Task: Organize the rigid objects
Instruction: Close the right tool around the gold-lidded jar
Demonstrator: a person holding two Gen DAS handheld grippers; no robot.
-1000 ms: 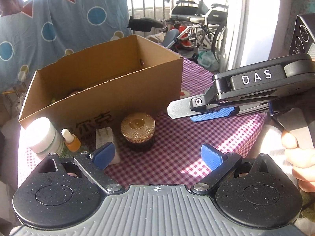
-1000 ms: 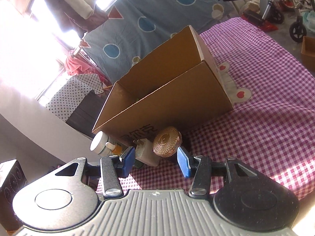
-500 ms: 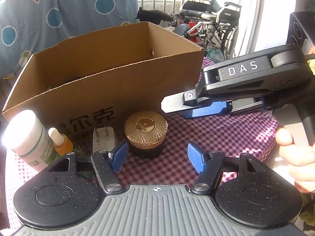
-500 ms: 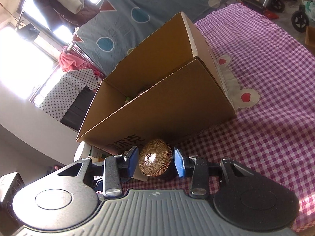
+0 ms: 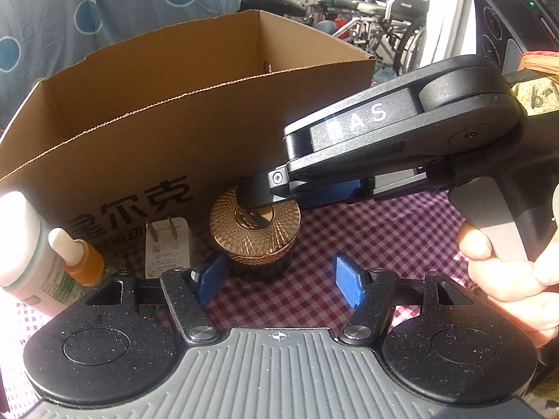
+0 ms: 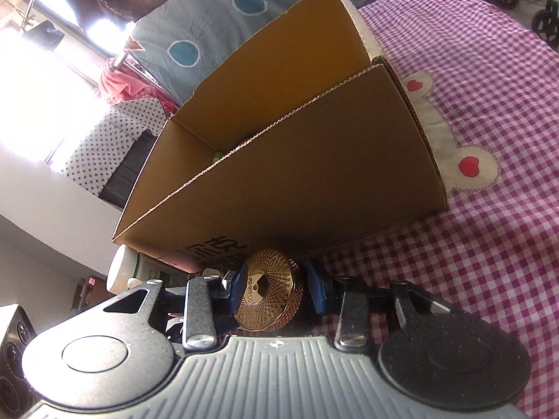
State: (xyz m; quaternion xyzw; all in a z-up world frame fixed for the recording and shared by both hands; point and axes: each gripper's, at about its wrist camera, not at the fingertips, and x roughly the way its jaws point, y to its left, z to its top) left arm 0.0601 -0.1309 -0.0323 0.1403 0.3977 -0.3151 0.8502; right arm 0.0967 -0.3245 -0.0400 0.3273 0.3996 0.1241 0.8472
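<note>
A dark jar with a gold patterned lid (image 5: 256, 232) stands on the checked cloth in front of an open cardboard box (image 5: 174, 132). My right gripper (image 6: 276, 288) has its blue pads on either side of the gold lid (image 6: 269, 289); the jaws are still apart, with a gap on the right side. In the left wrist view the right gripper (image 5: 349, 160) reaches over the jar from the right. My left gripper (image 5: 279, 279) is open and empty, just in front of the jar.
A white plug adapter (image 5: 167, 246), a small orange dropper bottle (image 5: 80, 258) and a white-capped green bottle (image 5: 24, 255) stand left of the jar along the box front. Wheelchairs (image 5: 377, 10) are behind. The purple checked cloth (image 6: 489, 192) extends right.
My right gripper has moved down and forward until its pads straddle the gold-lidded jar. My left gripper has come closer to the jar and stayed open.
</note>
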